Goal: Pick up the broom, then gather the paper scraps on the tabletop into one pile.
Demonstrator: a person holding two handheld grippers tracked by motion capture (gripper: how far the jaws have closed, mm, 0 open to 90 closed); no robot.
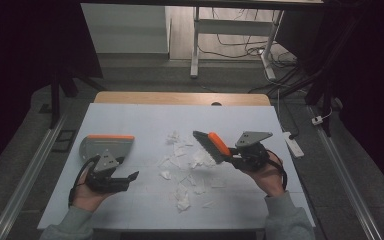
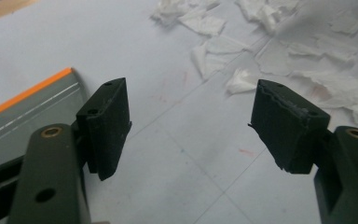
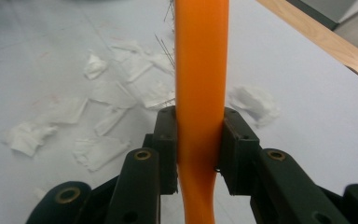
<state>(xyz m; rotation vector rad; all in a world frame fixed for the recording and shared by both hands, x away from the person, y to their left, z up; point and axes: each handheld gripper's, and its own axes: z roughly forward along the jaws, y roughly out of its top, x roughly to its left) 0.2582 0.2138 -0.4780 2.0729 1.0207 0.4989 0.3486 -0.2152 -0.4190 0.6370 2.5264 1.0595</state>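
You had the right gripper (image 1: 232, 157) clamped on the stiff, light brush (image 1: 211, 145) handle, left gripper (image 1: 130, 177) jaws apart, flimsy paper scraps (image 1: 185, 165) at its 2 o'clock.

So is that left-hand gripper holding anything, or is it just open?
Open and empty. The left gripper has its jaws spread wide over bare table, with the dustpan lying beside it, ungrasped.

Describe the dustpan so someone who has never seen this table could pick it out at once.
On the white table top, look to its left side, just beyond the person's open left gripper. There lies the flat grey dustpan with an orange front edge. Unlike the scattered scraps of torn white paper mid-table, it is one rigid panel and carries no bristles.
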